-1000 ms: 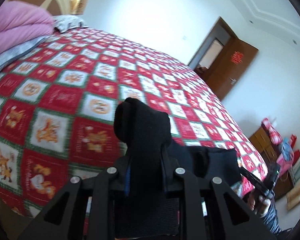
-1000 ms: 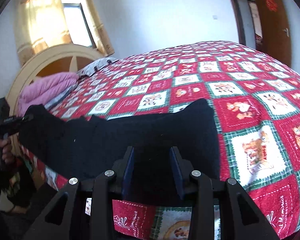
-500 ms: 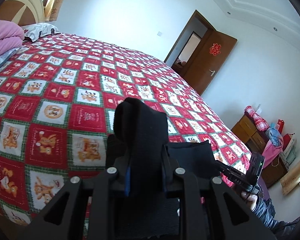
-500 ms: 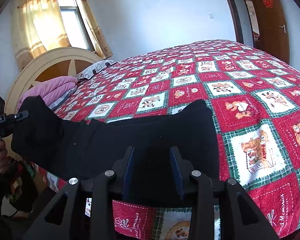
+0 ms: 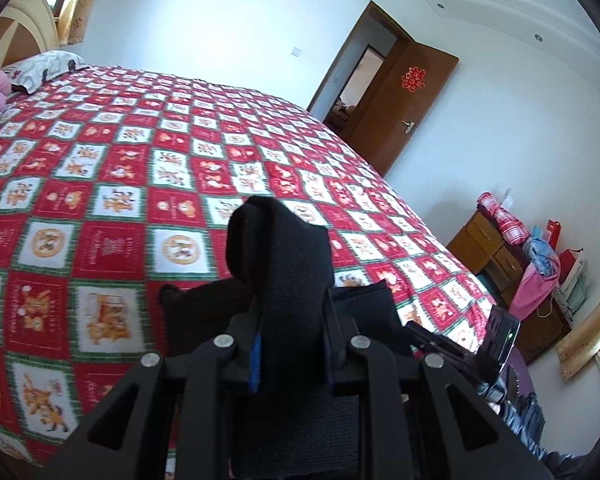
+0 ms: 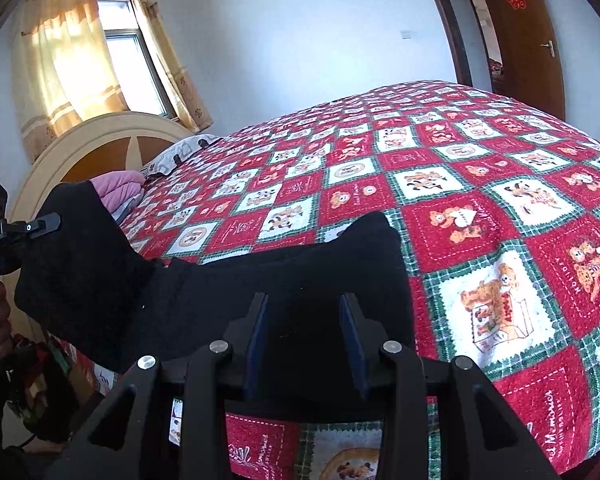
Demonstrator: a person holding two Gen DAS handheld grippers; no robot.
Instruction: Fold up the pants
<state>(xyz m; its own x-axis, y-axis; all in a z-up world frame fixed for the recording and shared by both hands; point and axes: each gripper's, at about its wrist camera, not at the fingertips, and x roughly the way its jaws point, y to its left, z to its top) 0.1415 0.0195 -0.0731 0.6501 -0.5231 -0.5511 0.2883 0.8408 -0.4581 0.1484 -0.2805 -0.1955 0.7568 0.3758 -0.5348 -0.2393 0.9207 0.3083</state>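
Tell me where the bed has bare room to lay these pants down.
The quilt lies open from the pants toward the door wall and up to the pillow. It is crowded at the near edge, where both grippers meet the pants.

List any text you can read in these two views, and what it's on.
"HOLIDAY": quilt, white bear square.
"Good Memories", partly legible: red square by the near edge.
Red double-happiness sign: door.
White lettering on the left gripper body: cut off, unreadable.
Other quilt script: too blurred.
Black pants: none.
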